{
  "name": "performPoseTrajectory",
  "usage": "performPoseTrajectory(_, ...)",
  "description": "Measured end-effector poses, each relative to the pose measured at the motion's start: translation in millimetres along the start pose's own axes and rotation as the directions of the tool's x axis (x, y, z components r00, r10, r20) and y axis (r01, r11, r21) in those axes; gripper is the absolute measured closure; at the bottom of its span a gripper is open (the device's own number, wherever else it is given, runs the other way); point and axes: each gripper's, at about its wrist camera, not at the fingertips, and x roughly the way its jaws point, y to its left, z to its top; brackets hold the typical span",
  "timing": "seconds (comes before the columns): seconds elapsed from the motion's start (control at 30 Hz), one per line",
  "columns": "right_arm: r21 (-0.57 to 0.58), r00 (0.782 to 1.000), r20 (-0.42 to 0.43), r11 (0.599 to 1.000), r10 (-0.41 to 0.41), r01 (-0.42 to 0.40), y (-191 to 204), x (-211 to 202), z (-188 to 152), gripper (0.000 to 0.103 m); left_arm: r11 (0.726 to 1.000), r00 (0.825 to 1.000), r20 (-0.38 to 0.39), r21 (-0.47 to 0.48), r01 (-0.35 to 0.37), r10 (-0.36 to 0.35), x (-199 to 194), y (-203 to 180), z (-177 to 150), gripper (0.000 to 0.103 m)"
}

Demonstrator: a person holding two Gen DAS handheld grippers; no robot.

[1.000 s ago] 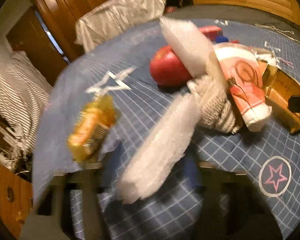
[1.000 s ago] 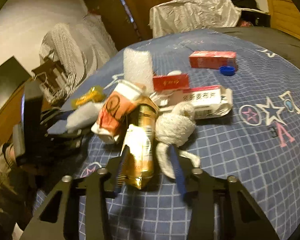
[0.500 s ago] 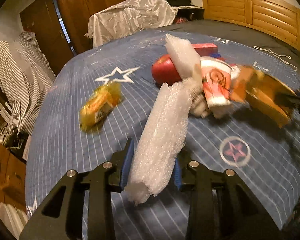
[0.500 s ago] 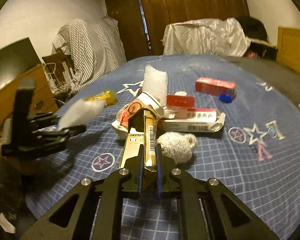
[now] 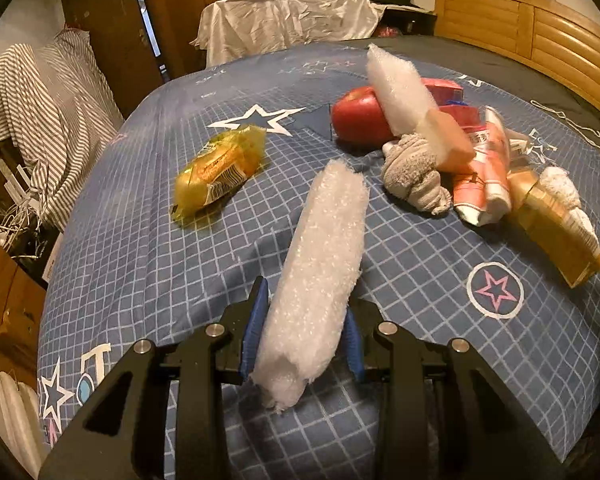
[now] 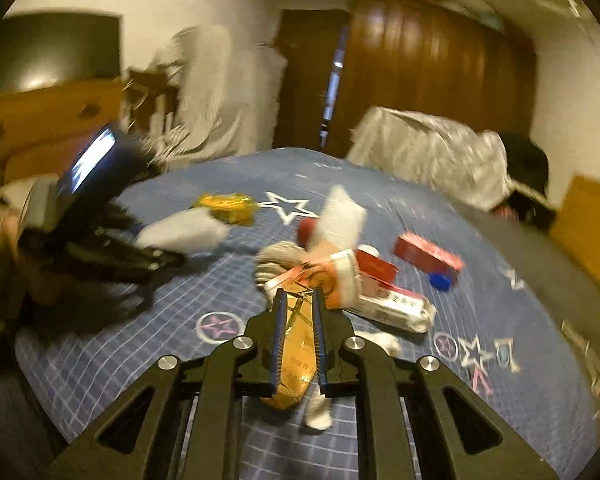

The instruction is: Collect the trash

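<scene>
White foam roll point(image 5: 320, 264), gold wrapper point(image 6: 296, 344), both off blue bedspread point(image 5: 140, 248).

Colours and patterns on the bed

The blue bedspread point(image 5: 140, 248) carries a white grid with star prints. White bubble-wrap roll point(image 5: 320, 264); translucent yellow snack wrapper point(image 5: 220, 168); glossy gold foil packet point(image 6: 296, 344); red rounded pouch point(image 5: 360, 120); grey-white striped cloth point(image 5: 52, 112).

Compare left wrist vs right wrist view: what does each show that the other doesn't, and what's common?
Left wrist only: the wooden headboard and the left gripper seen along its own fingers, shut on a white bubble-wrap roll.

Right wrist only: the right gripper shut on a gold packet, a blue bottle cap and a dark screen on the wall.

Both: blue star-print bedspread, yellow snack wrapper, grey sock.
</scene>
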Motion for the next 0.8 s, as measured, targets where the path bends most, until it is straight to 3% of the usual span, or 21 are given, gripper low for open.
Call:
performPoseTrajectory(0.13, -0.063, 0.998, 0.018, 0.996, 0.066, -0.064, 19.0, -7.7, -3.1, 0.090, 1.000, 1.000, 0.001, 0.004, 0.005, -0.005, -0.8, 0.3, -2.5, 0.069)
performPoseTrajectory(0.23, -0.107, 0.998, 0.007, 0.992, 0.067, -0.066, 28.9, -8.6, -3.5, 0.088, 1.000, 1.000, -0.012, -0.003, -0.001, 0.001, 3.9, 1.7, -1.8, 0.059)
performPoseTrajectory(0.27, -0.095, 0.998, 0.004, 0.994, 0.059, -0.059, 27.4, -9.1, -3.7, 0.084, 1.000, 1.000, -0.013, -0.002, 0.001, -0.001, 4.3, 1.0, -1.5, 0.056)
performPoseTrajectory(0.33, -0.065, 1.000, 0.011, 0.998, 0.023, -0.022, 21.9, -9.2, -1.5, 0.051, 1.000, 1.000, -0.014, 0.007, 0.005, -0.005, 4.9, -1.4, -1.2, 0.050)
performPoseTrajectory(0.43, -0.030, 1.000, -0.010, 0.999, -0.017, 0.016, 15.5, -2.2, 3.0, 0.032, 1.000, 1.000, -0.021, 0.020, 0.007, -0.007, 8.7, -5.4, -0.3, 0.047)
performPoseTrajectory(0.5, -0.049, 0.997, -0.074, 0.998, -0.031, 0.027, 20.6, 11.3, 0.8, 0.030, 1.000, 1.000, -0.028, 0.016, 0.014, -0.014, 11.3, -4.7, 0.4, 0.045)
performPoseTrajectory(0.63, -0.050, 0.987, -0.149, 0.997, -0.066, 0.059, 24.4, 32.6, -6.5, 0.034, 0.997, 0.997, -0.047, -0.050, 0.060, -0.063, 17.4, 7.4, 1.3, 0.045)
performPoseTrajectory(0.67, -0.033, 0.985, -0.162, 0.998, -0.054, 0.049, 23.2, 35.8, -7.1, 0.040, 0.995, 0.996, -0.048, -0.061, 0.073, -0.076, 18.2, 9.8, 1.2, 0.045)
performPoseTrajectory(0.7, -0.028, 0.984, -0.172, 0.999, -0.050, 0.046, 23.4, 41.0, -6.7, 0.058, 0.995, 0.995, -0.049, -0.066, 0.081, -0.084, 18.8, 10.4, 0.7, 0.046)
performPoseTrajectory(0.8, -0.020, 0.987, -0.152, 0.999, -0.051, 0.048, 22.4, 40.1, -4.3, 0.081, 0.993, 0.995, -0.042, -0.087, 0.084, -0.088, 18.0, 14.8, -1.0, 0.059)
